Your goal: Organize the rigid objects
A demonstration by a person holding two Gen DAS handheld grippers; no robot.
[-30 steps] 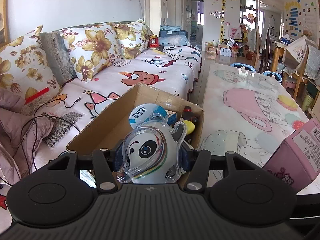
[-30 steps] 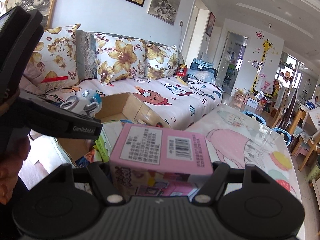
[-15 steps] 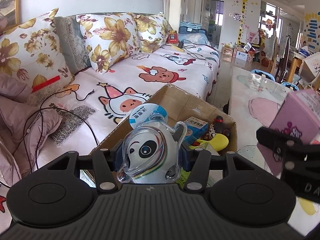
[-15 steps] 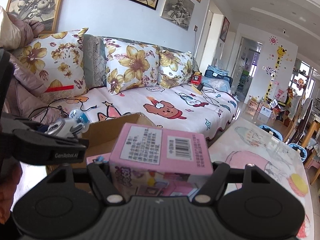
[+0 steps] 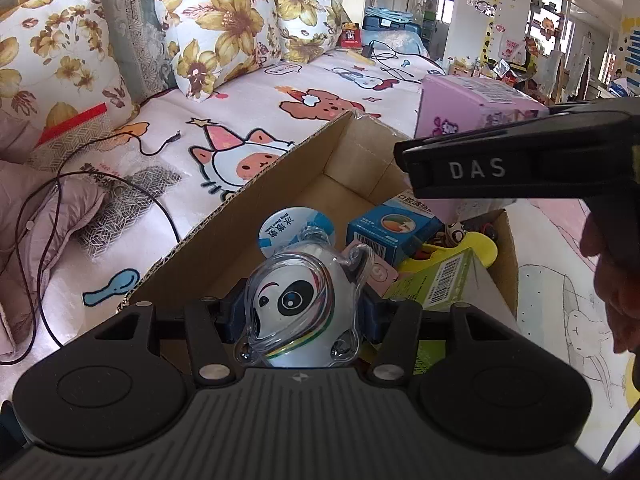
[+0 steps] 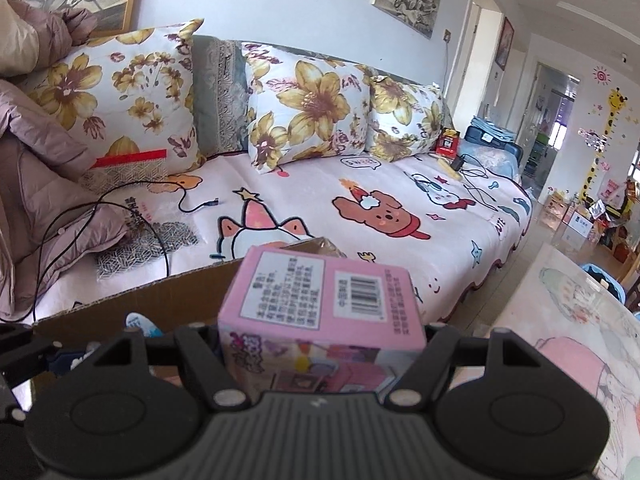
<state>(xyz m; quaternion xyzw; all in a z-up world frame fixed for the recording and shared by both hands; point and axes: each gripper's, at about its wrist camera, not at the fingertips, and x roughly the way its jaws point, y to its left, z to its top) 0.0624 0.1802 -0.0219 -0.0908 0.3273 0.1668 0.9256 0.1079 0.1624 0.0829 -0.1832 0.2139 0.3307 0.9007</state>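
My left gripper (image 5: 300, 312) is shut on a clear panda figurine (image 5: 298, 308) and holds it over the near end of an open cardboard box (image 5: 280, 184). Inside the box lie a blue carton (image 5: 390, 228), a green carton (image 5: 440, 280), a round blue-and-white disc (image 5: 294, 228) and yellow pieces. My right gripper (image 6: 320, 344) is shut on a pink carton (image 6: 324, 304), seen in the left wrist view (image 5: 464, 108) above the box's far right part. The box's near wall (image 6: 140, 300) shows below the pink carton in the right wrist view.
The box stands between a sofa (image 5: 240, 120) with cartoon cover and flowered cushions (image 6: 312, 108) and a glass-topped table (image 5: 560, 280). Black cables (image 5: 100, 188) and a pink jacket (image 6: 36, 184) lie on the sofa. A person's hand (image 5: 616, 280) grips the right tool.
Both grippers moved left toward the sofa, over the box. The pink carton came from the table side to above the box. The left gripper sank a little with the panda.
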